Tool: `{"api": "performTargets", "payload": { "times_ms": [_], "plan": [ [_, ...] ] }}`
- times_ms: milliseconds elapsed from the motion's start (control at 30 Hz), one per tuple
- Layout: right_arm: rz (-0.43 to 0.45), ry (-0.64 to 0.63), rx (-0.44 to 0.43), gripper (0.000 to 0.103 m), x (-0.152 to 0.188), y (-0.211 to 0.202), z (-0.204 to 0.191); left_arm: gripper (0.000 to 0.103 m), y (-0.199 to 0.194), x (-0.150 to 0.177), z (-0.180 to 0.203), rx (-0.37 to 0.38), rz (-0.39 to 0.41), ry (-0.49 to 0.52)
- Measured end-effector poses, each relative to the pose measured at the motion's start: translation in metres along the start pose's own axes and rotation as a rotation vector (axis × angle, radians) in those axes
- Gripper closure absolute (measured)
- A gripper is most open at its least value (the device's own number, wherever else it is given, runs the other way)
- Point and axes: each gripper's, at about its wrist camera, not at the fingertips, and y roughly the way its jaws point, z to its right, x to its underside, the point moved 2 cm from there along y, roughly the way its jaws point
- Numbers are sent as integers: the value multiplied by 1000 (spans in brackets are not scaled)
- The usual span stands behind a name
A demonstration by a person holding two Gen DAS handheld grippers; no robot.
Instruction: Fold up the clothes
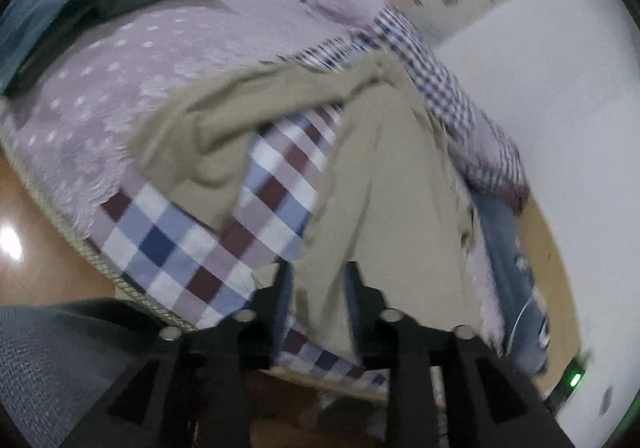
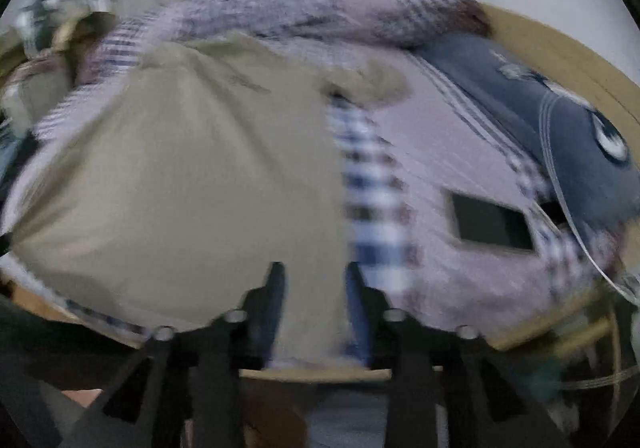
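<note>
Looking along the left gripper (image 1: 316,288): 2 black fingers (image 1: 280,288) close together, with only a thin gap. Gap stuffed with the near edge of a tan cloth (image 1: 380,188). Looks clamped on that edge, with wrinkles running out from the pinch.

Same story at the right gripper (image 2: 316,288). Fingers (image 2: 354,288) nearly shut, with tan cloth (image 2: 192,176) filling the gap. Looks clamped too, though too blurry to be sure how tight.

Spread on a checked bed cover (image 1: 160,244), in red, blue and white squares. Lying on the bed beyond the fingers, not hanging in the air. Bunched up at the far end in the left view.

Now the part that matters. Stretches straight away from the left fingers, long and narrow, with the far end up near the top of the bed. Seen from the right, mostly ahead and off to the left, wide and puffy. Bare bed cover (image 2: 460,152) to the right, then a black square (image 2: 492,224) and a blue pillow (image 2: 540,120) well apart from the cloth.

Neither hand nearer: both right at the near edge. Could fit lifting this edge to fold it over to the far end. Could also fit laying down an edge just folded. Cannot tell which from here.
</note>
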Motion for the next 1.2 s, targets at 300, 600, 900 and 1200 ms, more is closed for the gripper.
{"api": "performTargets", "payload": {
  "times_ms": [300,600,900,1200],
  "plan": [
    [121,-469,-266,59,14,19,-193,54,13,-8,-27,-67,-33,-50],
    [189,-777,-363,57,51,49,-306,52,28,-12,-44,-61,-81,-95],
    [293,-901,-345,58,63,84,-378,52,26,-15,-49,-40,-51,-108],
    [125,-575,-377,99,13,115,-325,52,33,-16,-44,-27,-59,-91]
  ]
}}
